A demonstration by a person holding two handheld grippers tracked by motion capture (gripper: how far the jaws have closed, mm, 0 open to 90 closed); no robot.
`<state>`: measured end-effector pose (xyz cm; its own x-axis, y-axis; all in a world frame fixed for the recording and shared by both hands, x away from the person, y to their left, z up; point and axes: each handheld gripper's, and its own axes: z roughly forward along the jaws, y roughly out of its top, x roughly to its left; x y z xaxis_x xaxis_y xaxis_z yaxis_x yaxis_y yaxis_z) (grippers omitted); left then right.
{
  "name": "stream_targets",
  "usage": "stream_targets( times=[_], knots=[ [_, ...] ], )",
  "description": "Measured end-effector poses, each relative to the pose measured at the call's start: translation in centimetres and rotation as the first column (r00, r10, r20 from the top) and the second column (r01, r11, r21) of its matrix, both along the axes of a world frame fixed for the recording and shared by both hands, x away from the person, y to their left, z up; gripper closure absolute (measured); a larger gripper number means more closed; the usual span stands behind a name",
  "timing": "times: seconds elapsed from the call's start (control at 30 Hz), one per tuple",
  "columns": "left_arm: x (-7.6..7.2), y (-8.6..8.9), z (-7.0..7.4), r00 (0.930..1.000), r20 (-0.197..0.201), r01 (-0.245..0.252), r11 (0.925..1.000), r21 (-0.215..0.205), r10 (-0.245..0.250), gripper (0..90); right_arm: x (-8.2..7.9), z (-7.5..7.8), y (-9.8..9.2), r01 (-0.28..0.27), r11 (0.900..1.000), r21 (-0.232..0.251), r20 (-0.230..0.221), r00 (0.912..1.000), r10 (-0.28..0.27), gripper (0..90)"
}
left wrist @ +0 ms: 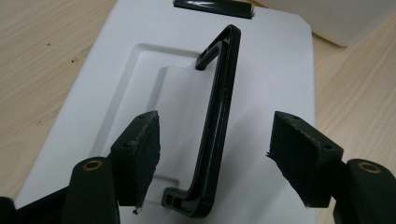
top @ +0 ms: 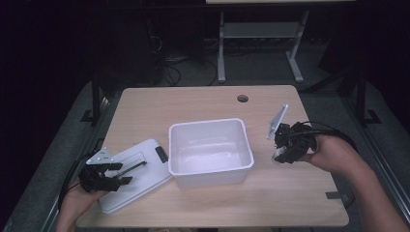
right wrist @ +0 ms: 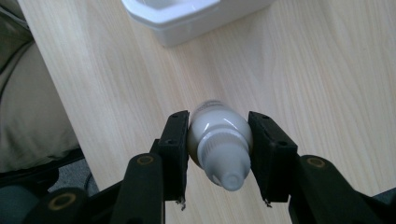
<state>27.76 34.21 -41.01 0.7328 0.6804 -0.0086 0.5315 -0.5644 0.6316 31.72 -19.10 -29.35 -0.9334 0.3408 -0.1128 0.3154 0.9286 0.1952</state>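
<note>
We have the small white bottle (right wrist: 219,144) pinched across its rounded body between the right gripper (right wrist: 218,156) pads, nozzle pointing back at us, held above the bare table (top: 290,193) just right of the open white bin (top: 211,151); that curved plastic looks slick, so it may squirt out or twist before it clears the rim. Over on the left, the left gripper (left wrist: 215,158) stands open astride the lid's black handle (left wrist: 215,126), clamping nothing, so the lid (top: 133,174) could skid if nudged
</note>
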Motion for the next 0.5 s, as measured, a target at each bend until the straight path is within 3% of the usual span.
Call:
stream_targets(
  times=[0.5],
  knots=[
    [-0.1,0.1,0.1,1.0,0.002,0.003,1.0,-0.003,-0.003,32.4,-0.2,2.7,2.9,-0.053,0.998,-0.02,0.004,0.9986,0.053,59.6]
  ],
)
